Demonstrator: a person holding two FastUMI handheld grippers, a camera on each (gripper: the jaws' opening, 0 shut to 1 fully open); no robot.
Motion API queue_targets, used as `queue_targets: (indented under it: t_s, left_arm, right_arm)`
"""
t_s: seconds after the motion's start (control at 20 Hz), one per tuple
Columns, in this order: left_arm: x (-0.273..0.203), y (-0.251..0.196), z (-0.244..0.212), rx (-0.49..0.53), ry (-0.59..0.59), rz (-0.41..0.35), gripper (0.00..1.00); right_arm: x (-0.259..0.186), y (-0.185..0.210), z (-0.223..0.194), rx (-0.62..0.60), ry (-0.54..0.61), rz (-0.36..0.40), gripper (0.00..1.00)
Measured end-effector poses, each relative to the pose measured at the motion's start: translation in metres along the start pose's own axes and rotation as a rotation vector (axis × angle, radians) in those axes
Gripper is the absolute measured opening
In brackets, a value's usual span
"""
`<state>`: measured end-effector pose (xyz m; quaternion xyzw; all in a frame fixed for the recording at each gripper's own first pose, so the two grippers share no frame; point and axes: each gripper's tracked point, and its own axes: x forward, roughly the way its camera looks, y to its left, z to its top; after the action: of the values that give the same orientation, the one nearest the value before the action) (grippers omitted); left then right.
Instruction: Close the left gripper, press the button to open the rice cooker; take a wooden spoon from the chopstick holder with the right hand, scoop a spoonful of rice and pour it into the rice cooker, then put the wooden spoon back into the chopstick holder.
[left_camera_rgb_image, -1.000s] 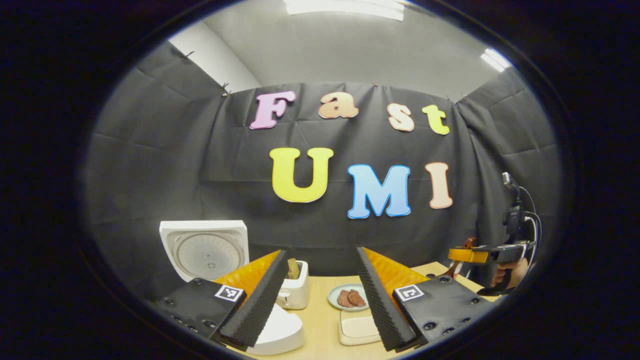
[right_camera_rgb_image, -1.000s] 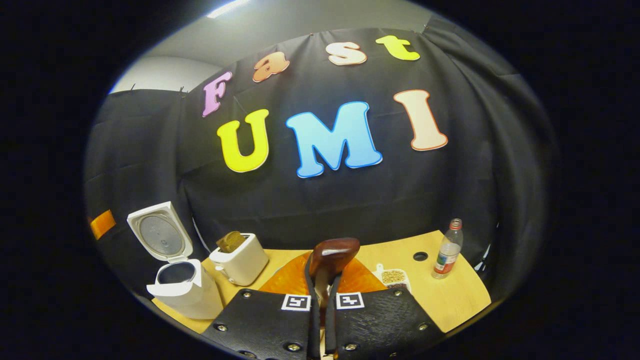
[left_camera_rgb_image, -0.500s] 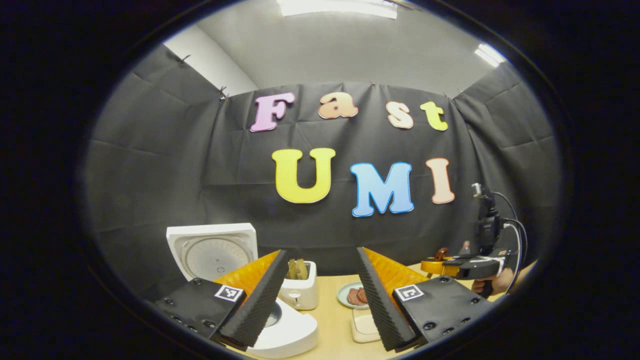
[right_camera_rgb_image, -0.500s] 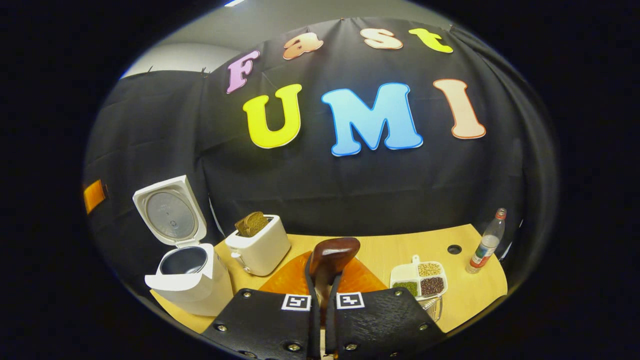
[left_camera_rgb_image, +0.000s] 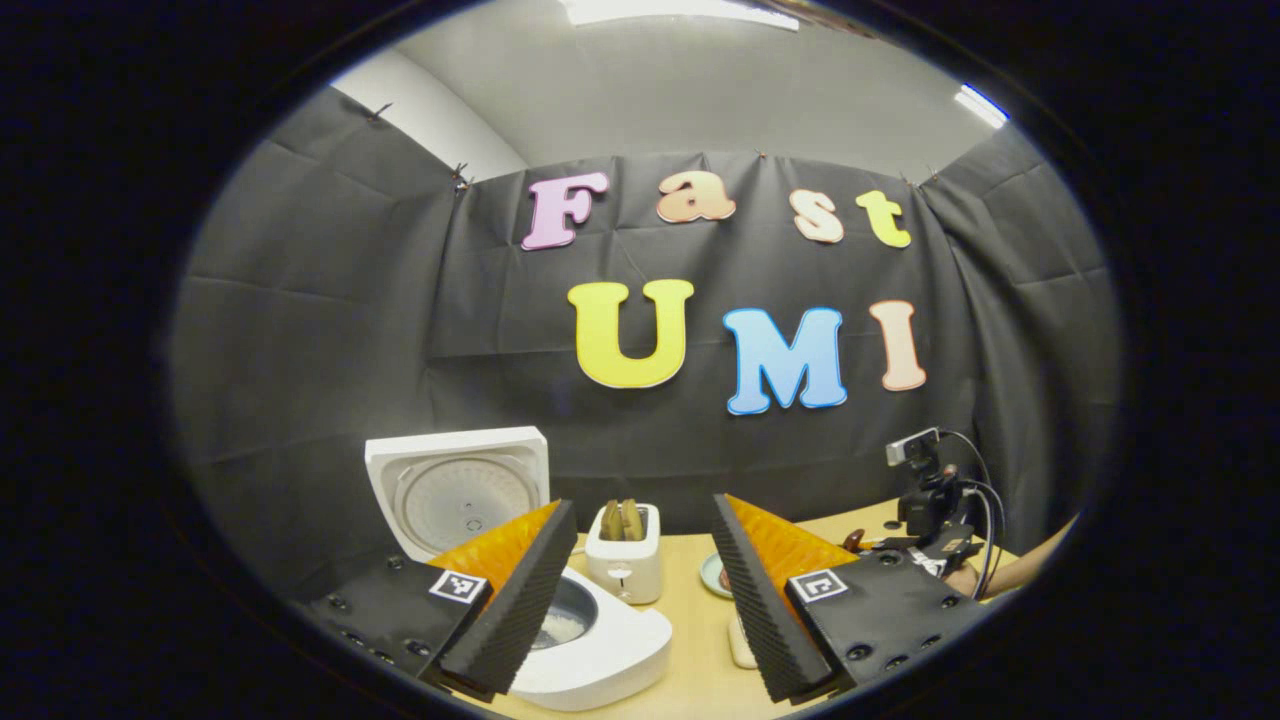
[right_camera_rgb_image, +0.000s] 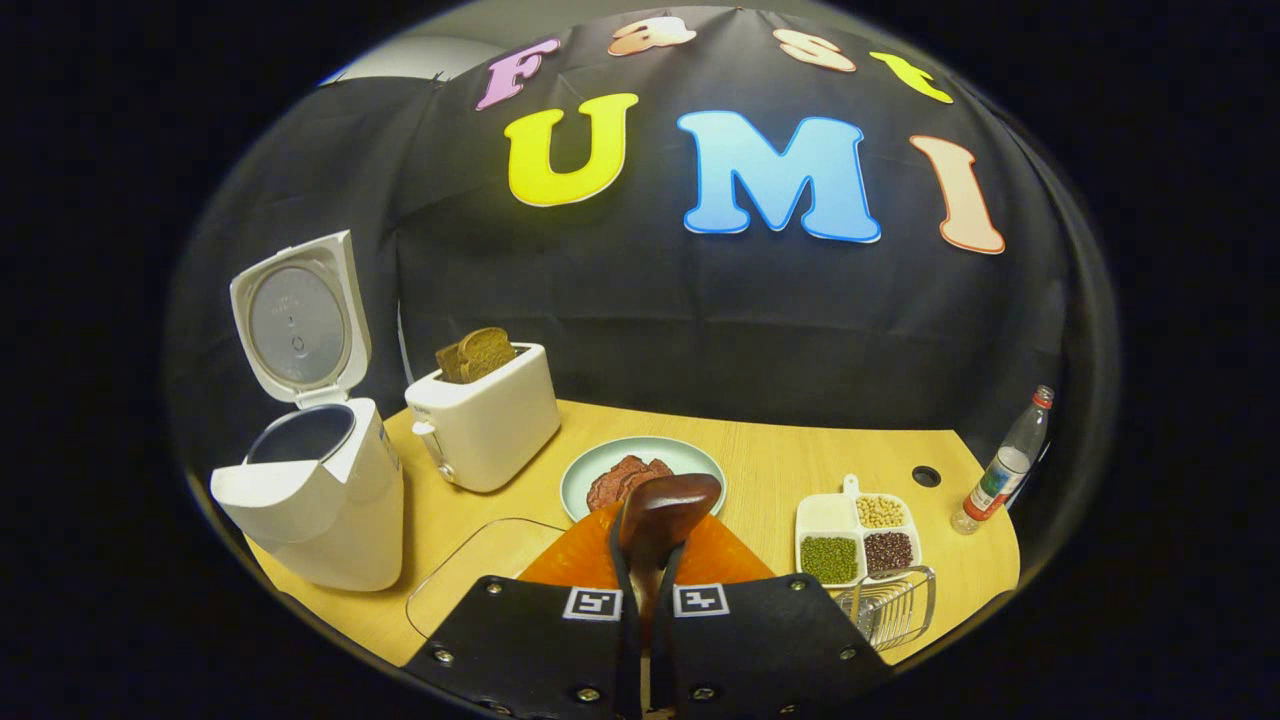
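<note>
Rice cooker (right_camera_rgb_image: 320, 480) first: we see it standing white at the left edge of the wooden table (right_camera_rgb_image: 770, 460), its lid (right_camera_rgb_image: 298, 320) swung up and upright behind the open pot. In the left gripper view the same cooker (left_camera_rgb_image: 600, 640) sits just below and between our left gripper's (left_camera_rgb_image: 640, 600) fingers, with some white rice visible inside the pot.

Our right gripper (right_camera_rgb_image: 645, 600) has its two fingers drawn close together on the handle of the wooden spoon (right_camera_rgb_image: 665, 505), whose dark brown bowl sticks up and forward beyond the fingertips, above the middle of the table. Our left gripper's fingers stand wide apart, holding nothing, and point toward the back wall over the cooker's rim.

From the left gripper view we see the right gripper (left_camera_rgb_image: 925, 535) farther off at the right, level above the table, with cables trailing from it and the person's forearm (left_camera_rgb_image: 1020, 572) behind it.

Around the cooker: a white toaster (right_camera_rgb_image: 485, 425) with brown bread slices in its slots stands just beside it to the right. A pale green plate (right_camera_rgb_image: 640, 462) with dark red slices lies near the table's middle, directly beyond the spoon. A clear tray (right_camera_rgb_image: 470, 570) lies in front of the cooker. To the right sit a white divided dish (right_camera_rgb_image: 850, 530) of green, dark red and pale grains, a wire basket (right_camera_rgb_image: 890, 605) in front of it, and a small plastic bottle (right_camera_rgb_image: 1005, 465) upright near the far right corner.
</note>
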<state>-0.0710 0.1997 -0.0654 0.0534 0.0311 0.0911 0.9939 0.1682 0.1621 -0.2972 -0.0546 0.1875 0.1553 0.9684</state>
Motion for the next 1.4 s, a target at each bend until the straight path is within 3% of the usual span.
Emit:
queue_targets:
  t_s: [0.35,0.65,1.05,1.4]
  left_arm:
    - [-0.001,0.013,-0.019,-0.025,0.044,0.015,0.93]
    - [0.005,0.009,-0.014,-0.048,0.036,-0.008,0.94]
    - [0.016,-0.007,-0.008,-0.077,0.006,-0.047,0.93]
    - [0.018,-0.009,0.004,-0.134,-0.015,-0.076,0.95]
  right_arm:
    - [0.001,0.042,-0.008,0.278,0.027,0.129,0.05]
    - [-0.002,0.008,-0.014,0.716,0.054,0.163,0.05]
    - [-0.049,-0.036,0.049,0.927,-0.096,0.206,0.04]
    - [-0.086,-0.039,0.086,1.144,-0.201,0.301,0.04]
